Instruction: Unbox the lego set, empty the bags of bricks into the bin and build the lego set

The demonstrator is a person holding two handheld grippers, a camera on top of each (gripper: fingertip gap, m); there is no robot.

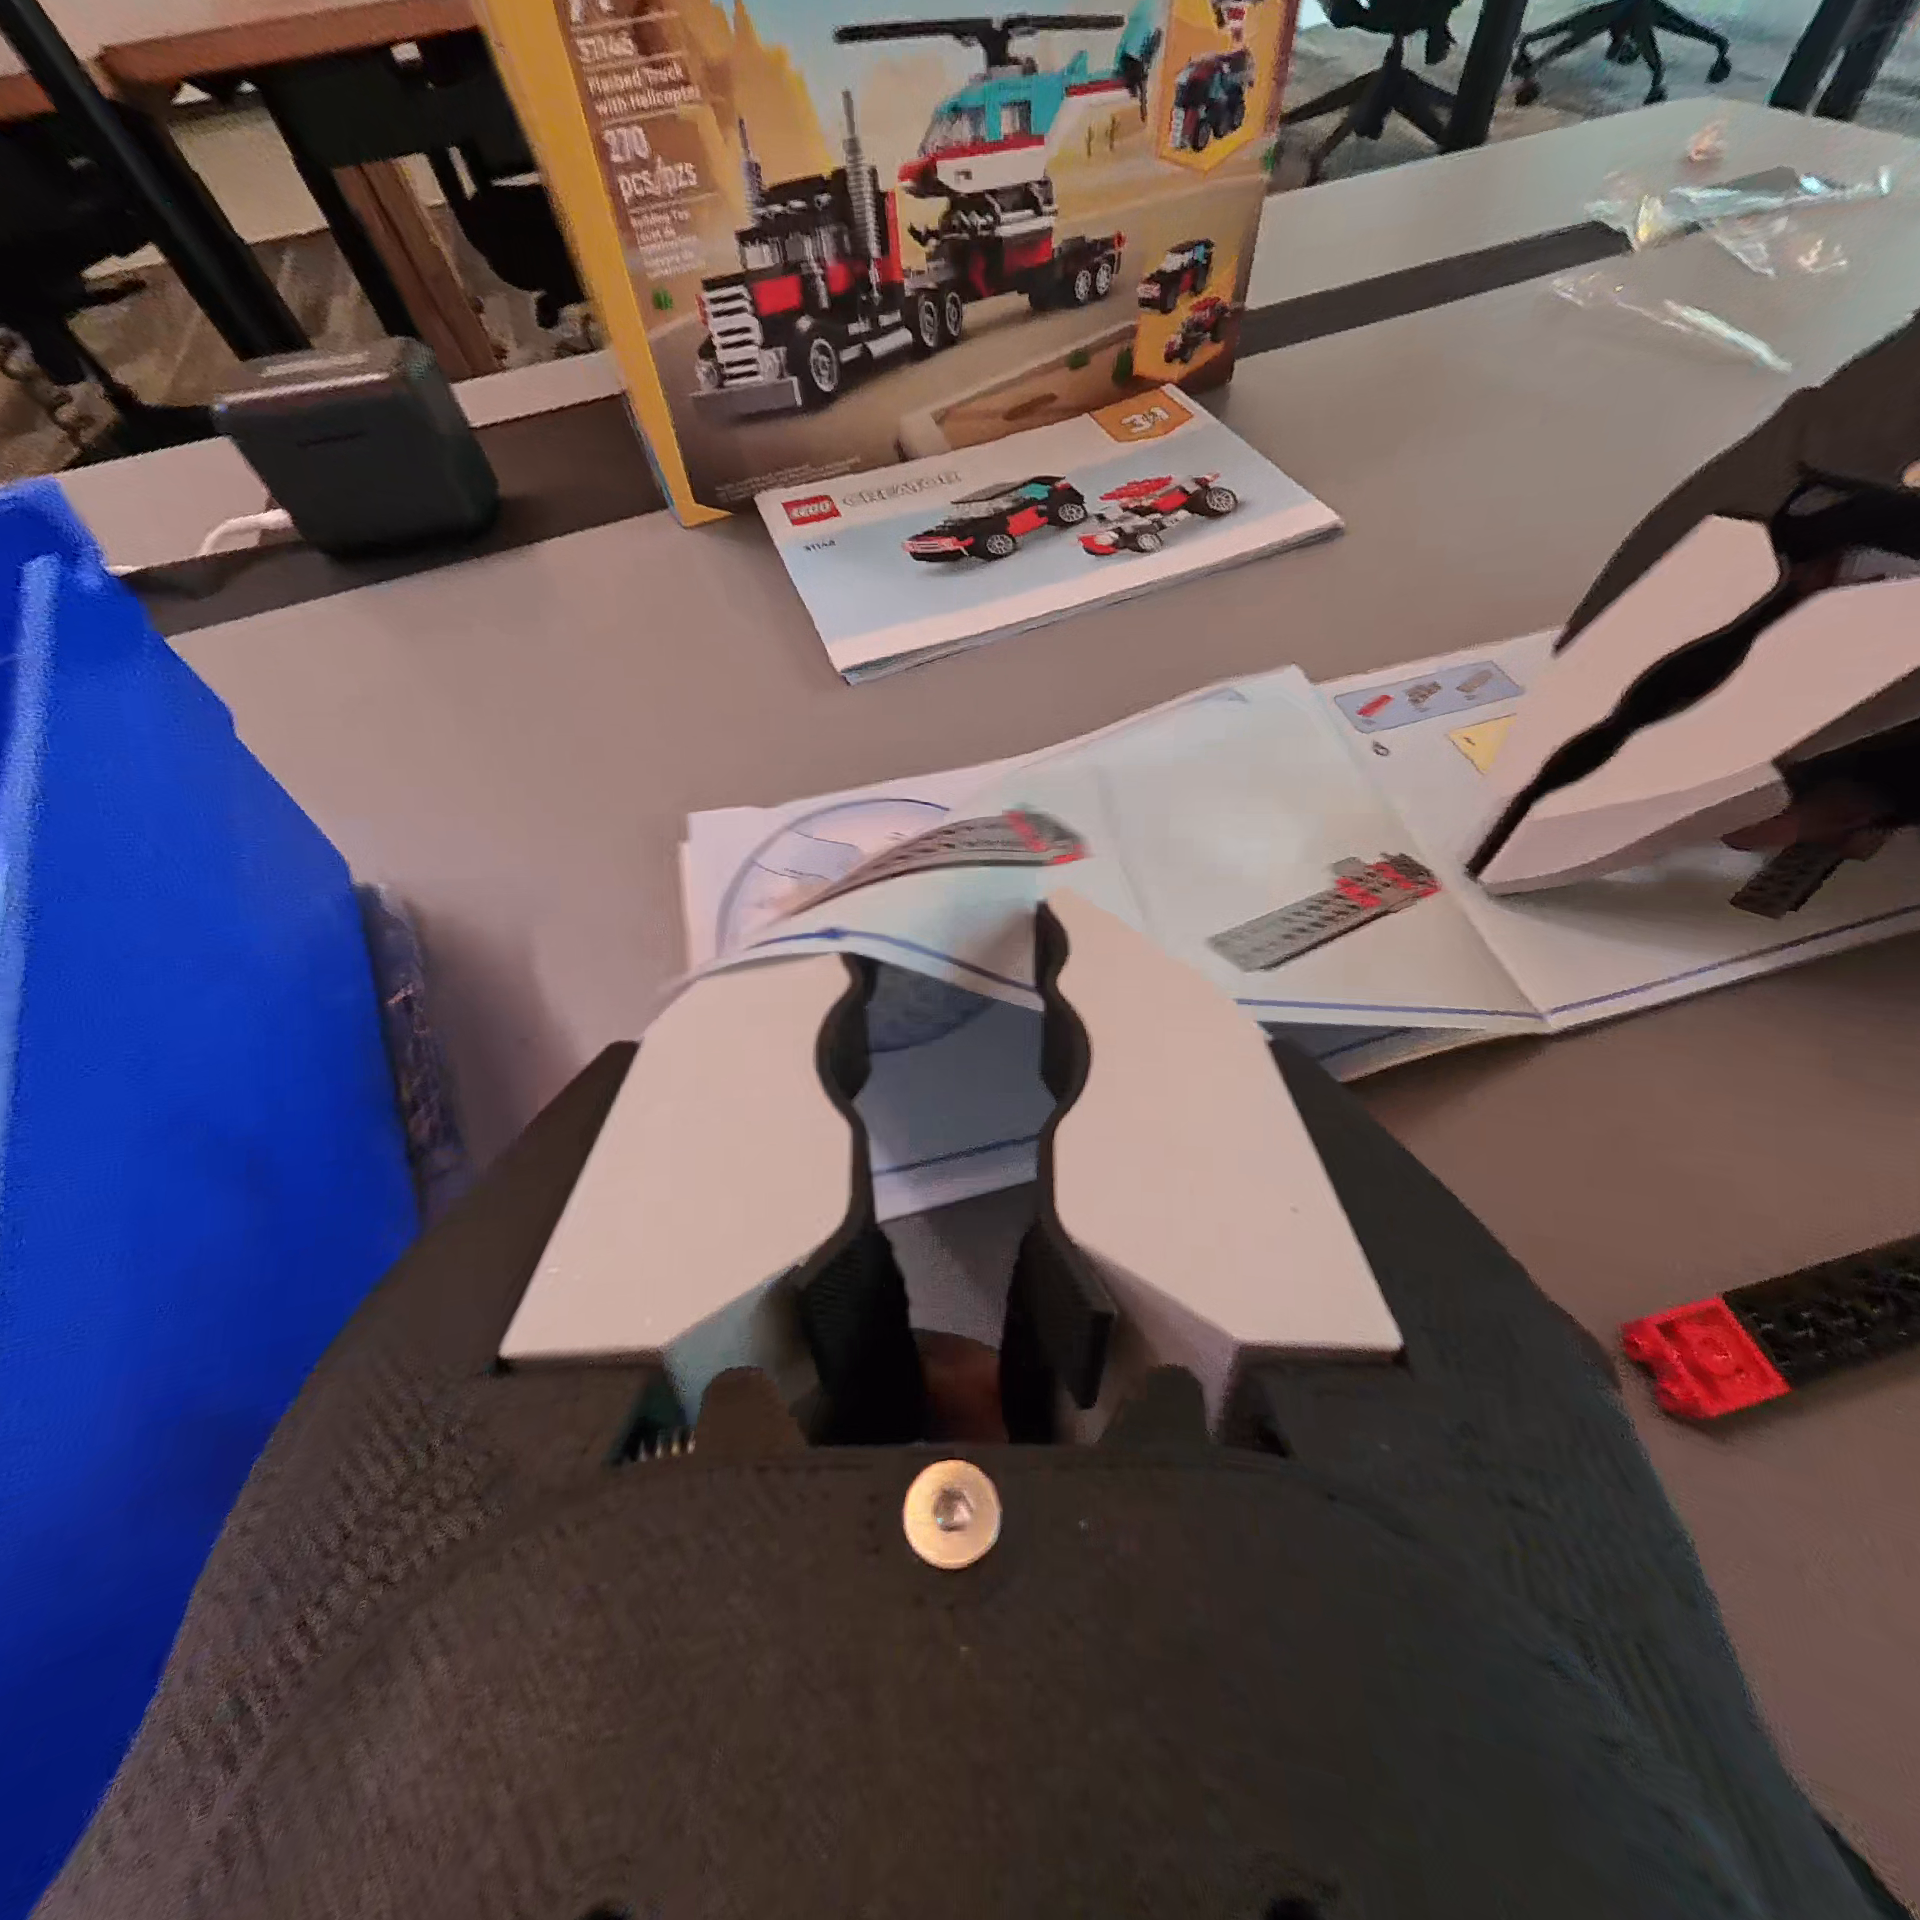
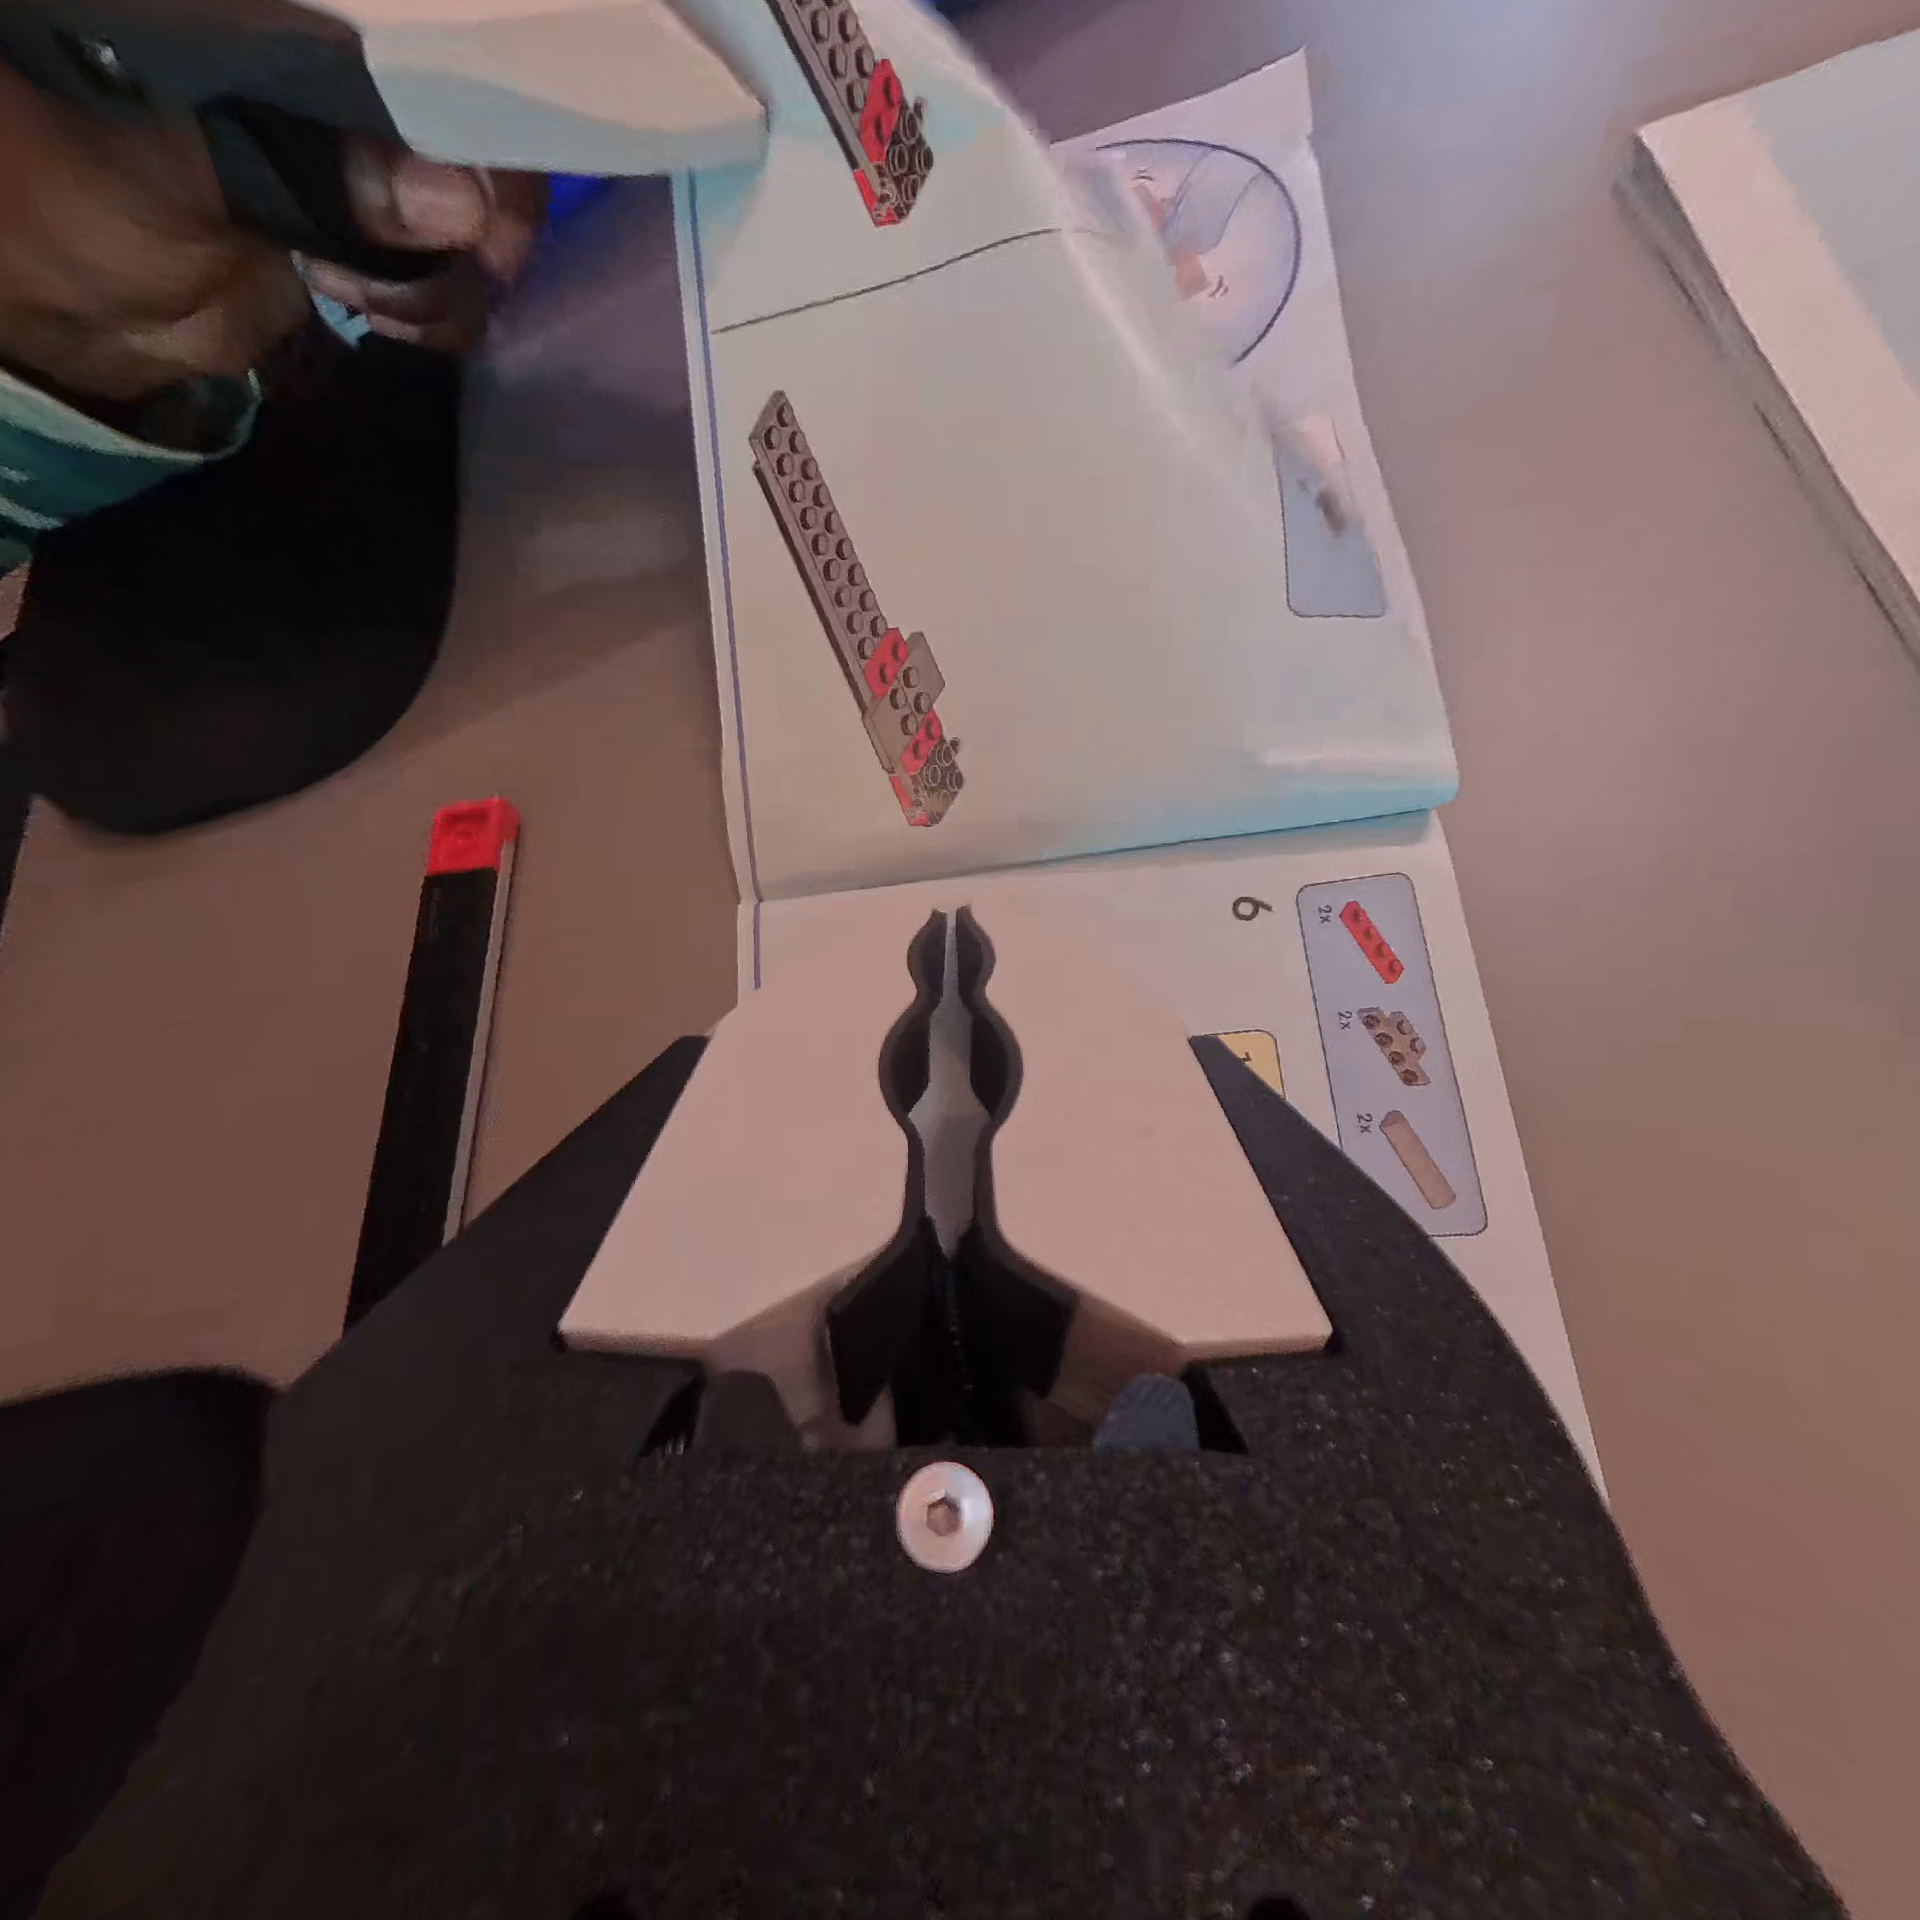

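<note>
The open instruction booklet [image 1: 1299, 883] lies on the grey table [image 1: 520, 727]. My left gripper [image 1: 951, 935] is open at the booklet's left edge. A lifted, curling page passes between its jaws, over the left finger and behind the right finger. My right gripper [image 2: 951, 920] is shut, with its tips resting on the booklet's [image 2: 1039, 520] right-hand page. It also shows in the left wrist view [image 1: 1481, 873], with a dark plate [image 1: 1777, 883] under it. A long black plate with a red brick at one end [image 2: 457, 1039] lies on the table beside the booklet; it also shows in the left wrist view [image 1: 1766, 1340].
The blue bin [image 1: 156, 1039] stands close at my left. The lego box [image 1: 883, 239] stands upright at the back with a second booklet [image 1: 1039, 530] in front of it. Empty clear bags [image 1: 1745, 208] lie at the far right. A dark grey device [image 1: 364, 447] sits at the back left. Across from one pair of fingers to the other is roughly 15 centimetres. From the left gripper's tips to the dark grey device [image 1: 364, 447] is close to 35 centimetres.
</note>
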